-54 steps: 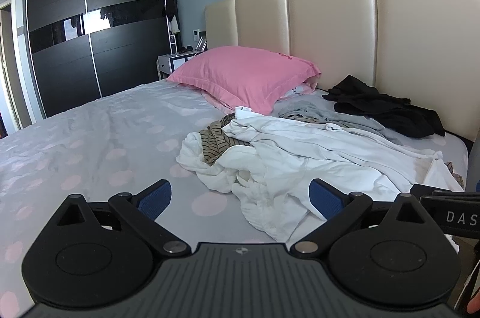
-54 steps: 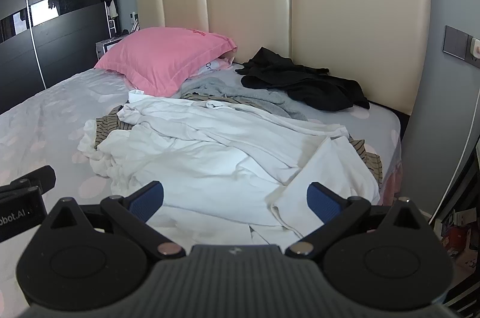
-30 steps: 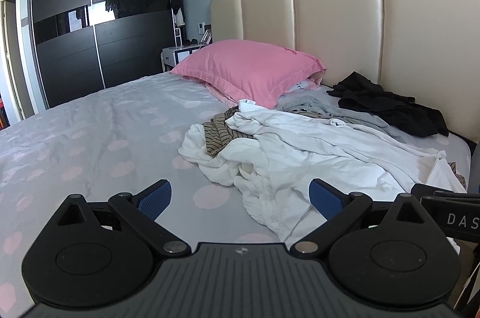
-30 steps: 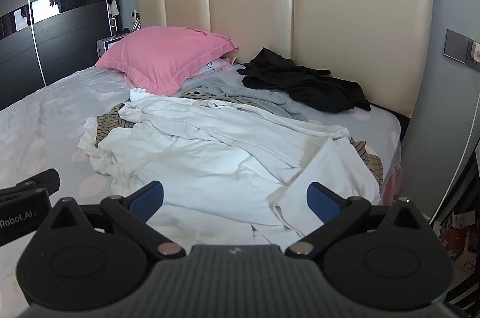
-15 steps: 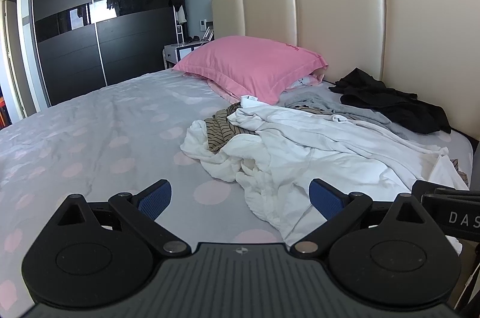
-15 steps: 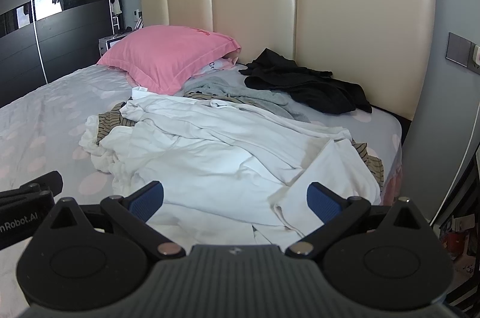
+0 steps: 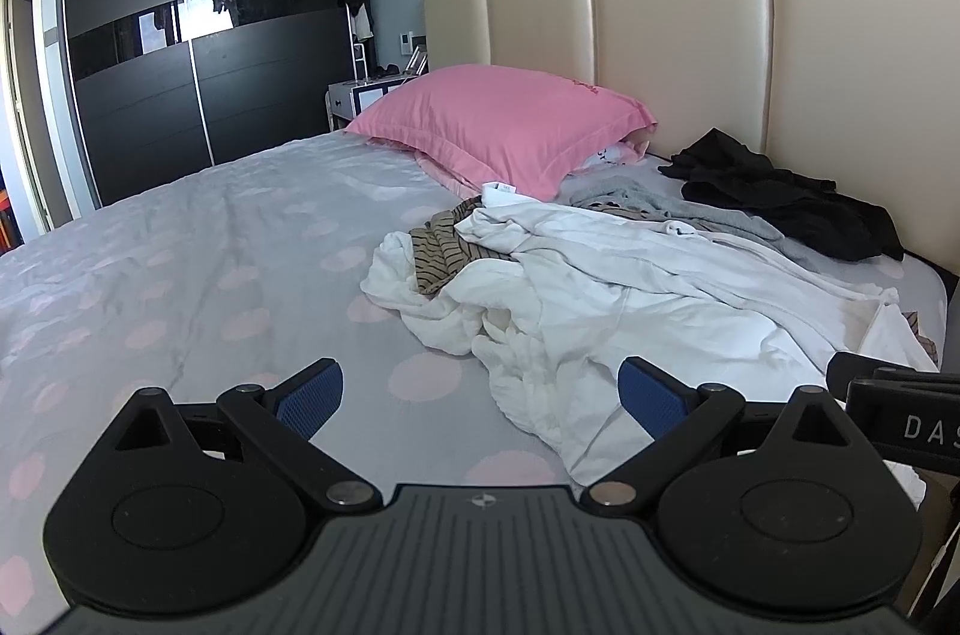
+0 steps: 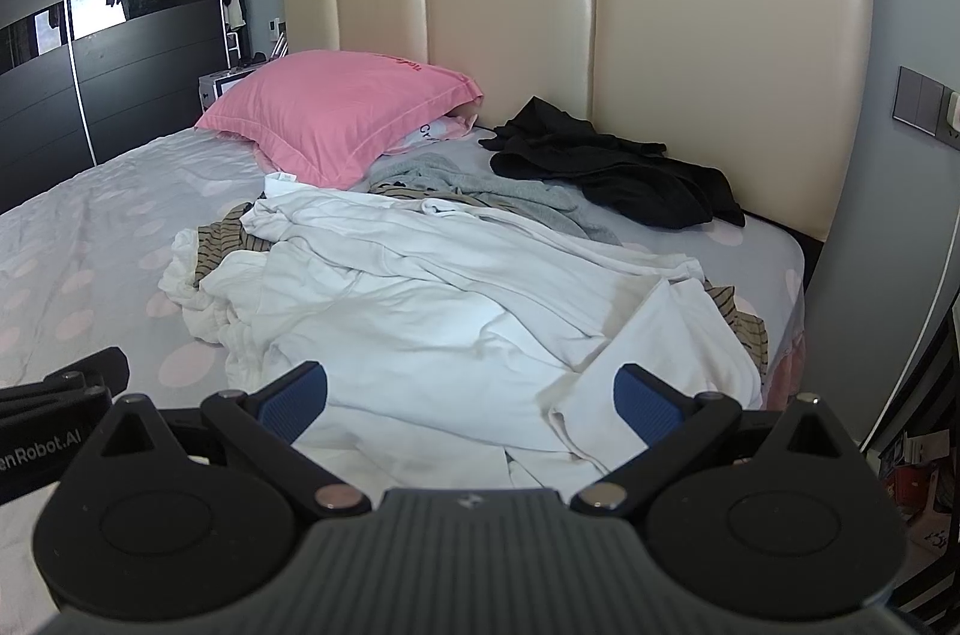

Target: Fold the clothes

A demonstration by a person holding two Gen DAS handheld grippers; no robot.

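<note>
A crumpled white garment (image 7: 630, 287) (image 8: 432, 299) lies spread over the right half of the bed. A brown striped piece (image 7: 447, 248) (image 8: 225, 236) pokes out from under its left end. Behind it lie a grey garment (image 7: 672, 206) (image 8: 480, 191) and a black garment (image 7: 786, 200) (image 8: 618, 173) near the headboard. My left gripper (image 7: 480, 395) is open above the sheet at the near left edge of the white garment. My right gripper (image 8: 471, 398) is open over the white garment's near edge. Neither holds anything.
The bed sheet (image 7: 180, 263) is grey with pink dots. A pink pillow (image 7: 504, 119) (image 8: 336, 107) rests against the cream headboard (image 7: 678, 47). Black sliding wardrobe doors (image 7: 198, 53) stand on the left. A bedside table (image 7: 366, 92) sits beside the pillow. The bed's right edge (image 8: 792, 311) drops to the floor.
Both views have shifted slightly, with the headboard and clothes sitting a little higher and closer. Both grippers stay open and empty.
</note>
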